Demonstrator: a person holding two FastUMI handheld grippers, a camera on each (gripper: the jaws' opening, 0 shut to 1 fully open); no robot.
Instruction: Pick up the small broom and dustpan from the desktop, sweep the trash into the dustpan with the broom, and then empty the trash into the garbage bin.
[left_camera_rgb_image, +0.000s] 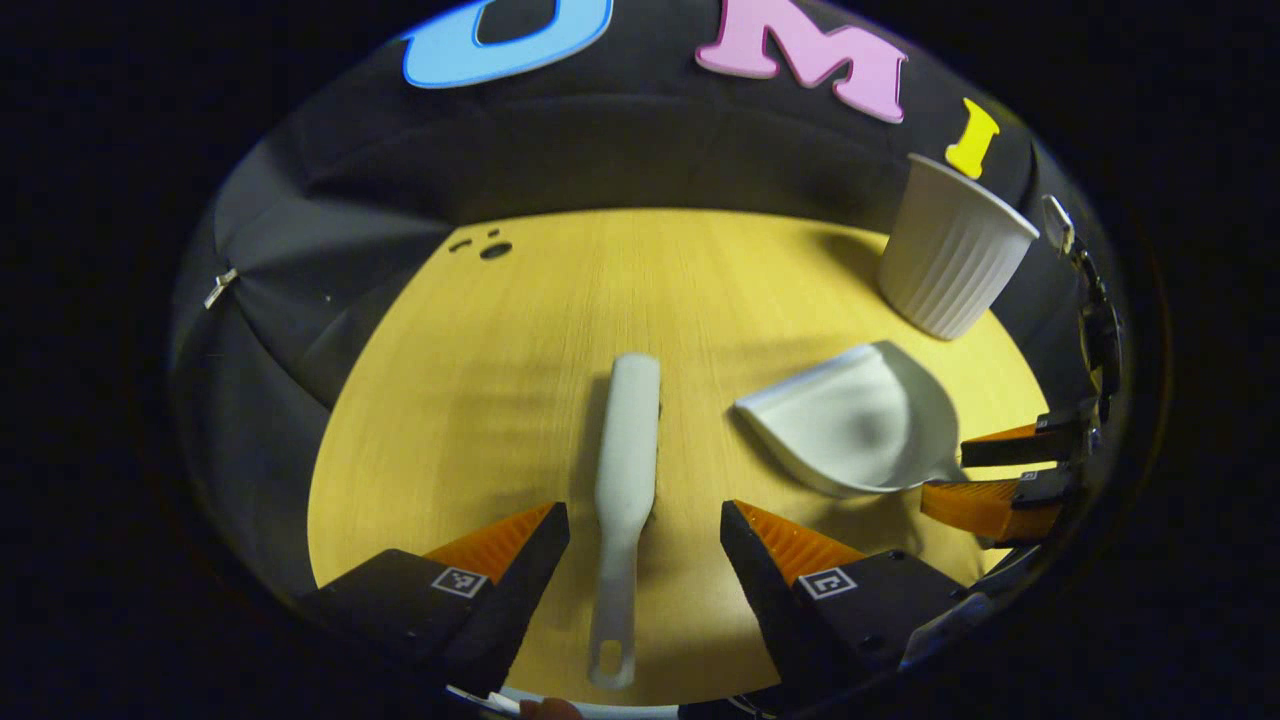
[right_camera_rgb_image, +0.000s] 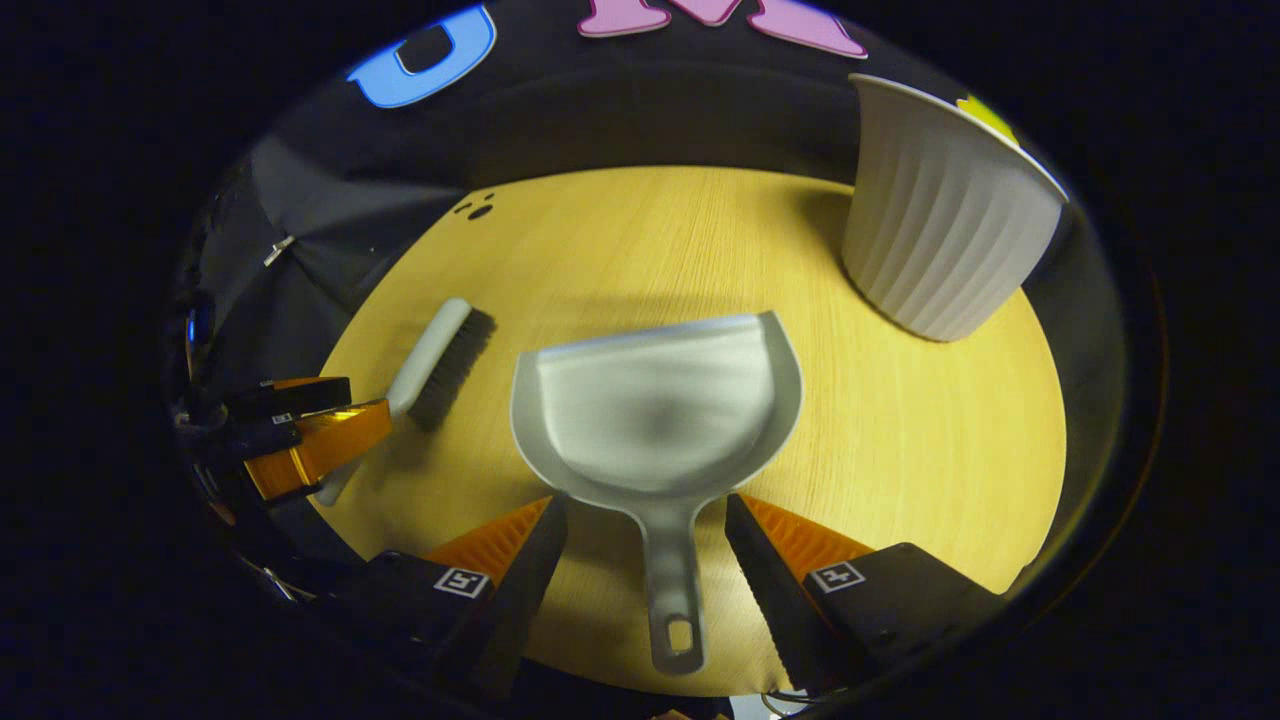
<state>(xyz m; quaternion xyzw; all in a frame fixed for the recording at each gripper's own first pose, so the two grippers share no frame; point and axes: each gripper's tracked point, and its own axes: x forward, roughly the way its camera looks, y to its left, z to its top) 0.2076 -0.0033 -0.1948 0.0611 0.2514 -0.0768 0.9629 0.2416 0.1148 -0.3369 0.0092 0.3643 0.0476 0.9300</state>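
Note:
A small white broom (left_camera_rgb_image: 627, 470) lies flat on the yellow wooden desktop (left_camera_rgb_image: 480, 400), its dark bristles (right_camera_rgb_image: 455, 370) facing sideways. My left gripper (left_camera_rgb_image: 645, 515) is open, one finger on each side of the broom's handle, with gaps both sides. The grey-white dustpan (right_camera_rgb_image: 660, 400) lies beside the broom, mouth towards the far wall. Its handle (right_camera_rgb_image: 675, 590) runs between the fingers of my open right gripper (right_camera_rgb_image: 645, 505), untouched. Small dark bits of trash (left_camera_rgb_image: 490, 247) lie at the far left of the desktop. A white ribbed garbage bin (right_camera_rgb_image: 940, 210) stands upright at the far right.
In each view the other gripper sits low at the side, the right gripper (left_camera_rgb_image: 985, 475) at the dustpan's handle, the left gripper (right_camera_rgb_image: 320, 420) at the broom's handle. Black cloth wall surrounds the desktop's far and left edges. Bare wood lies between the tools and the trash (right_camera_rgb_image: 478, 210).

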